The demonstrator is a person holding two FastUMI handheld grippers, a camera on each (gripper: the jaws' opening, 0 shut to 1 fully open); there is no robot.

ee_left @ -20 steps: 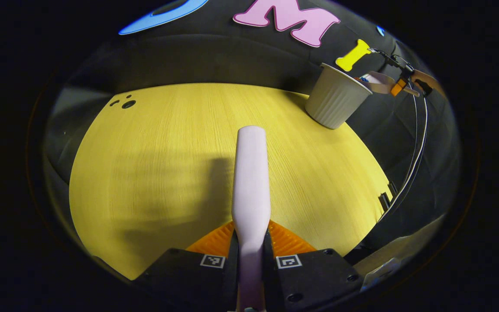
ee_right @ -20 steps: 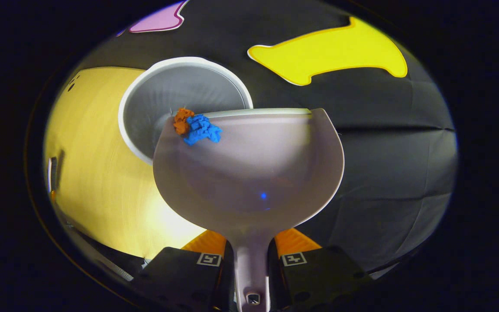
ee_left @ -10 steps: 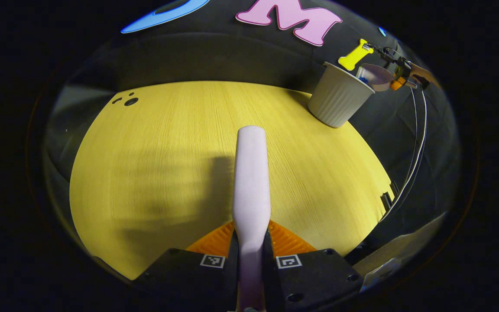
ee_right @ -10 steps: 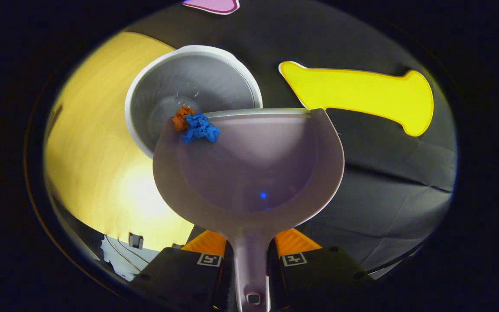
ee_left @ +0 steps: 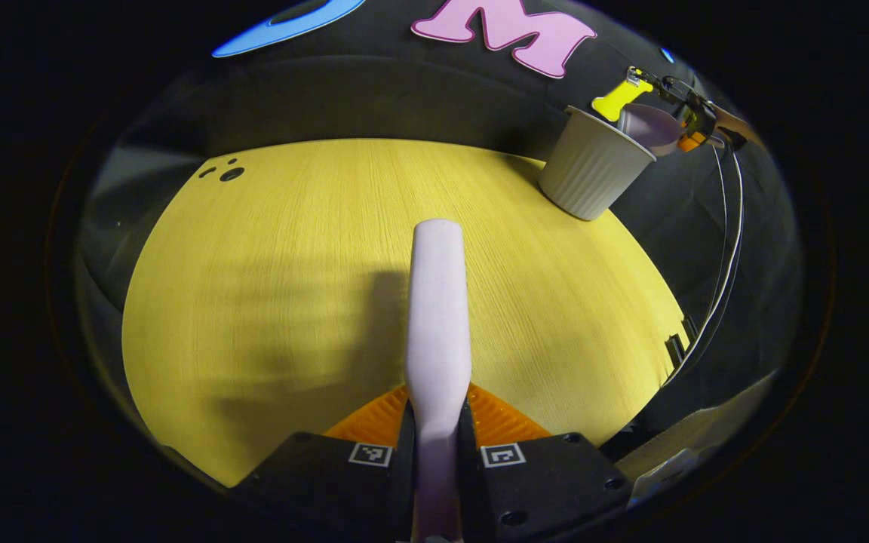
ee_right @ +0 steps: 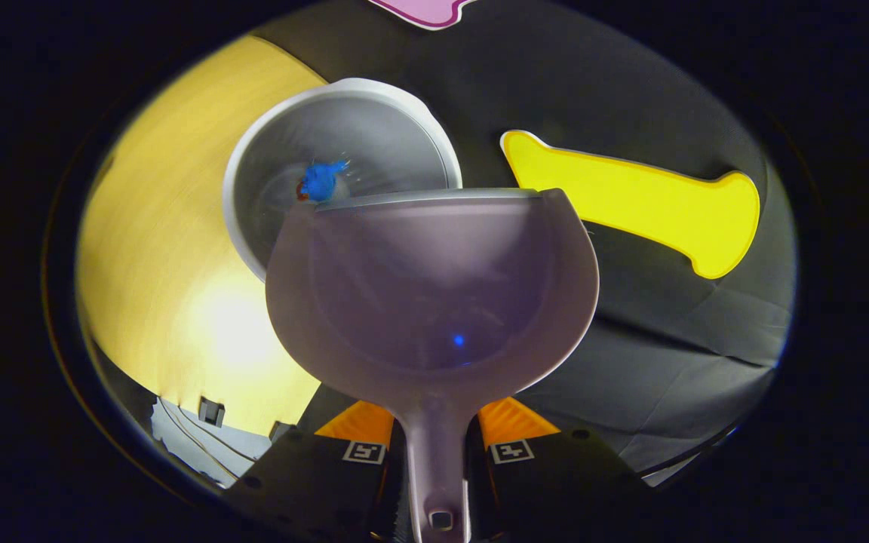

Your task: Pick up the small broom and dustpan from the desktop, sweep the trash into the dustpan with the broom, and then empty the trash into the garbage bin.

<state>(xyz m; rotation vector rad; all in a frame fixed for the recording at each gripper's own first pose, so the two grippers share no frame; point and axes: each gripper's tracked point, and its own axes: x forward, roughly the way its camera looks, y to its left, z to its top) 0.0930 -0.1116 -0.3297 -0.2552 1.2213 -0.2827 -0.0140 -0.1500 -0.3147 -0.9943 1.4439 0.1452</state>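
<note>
The right gripper (ee_right: 438, 441) is clamped on the handle of the dustpan (ee_right: 434, 302), both fingers pressed against it, and the pan's long axis runs straight out from the fingers toward the far wall. The pan is seen tipped, with its far lip lying over the near-right part of the rim of the garbage bin (ee_right: 268, 143). The bin's open mouth lies ahead and to the left of the gripper. A blurred blue scrap of trash (ee_right: 321, 181) is seen just past the left corner of the lip, inside the bin's mouth, with a trace of orange beside it; the pan's floor looks bare. The emptying is judged nearly or fully done.

The left gripper (ee_left: 438, 430) is closed on the handle of the small broom (ee_left: 438, 302), which points away over the yellow desktop (ee_left: 253, 264). In this view the bin (ee_left: 593, 173) is seen standing at the far right corner of the desktop, close to its edge, well apart from the broom. Wide bare room lies to the bin's left for setting the tools down
</note>
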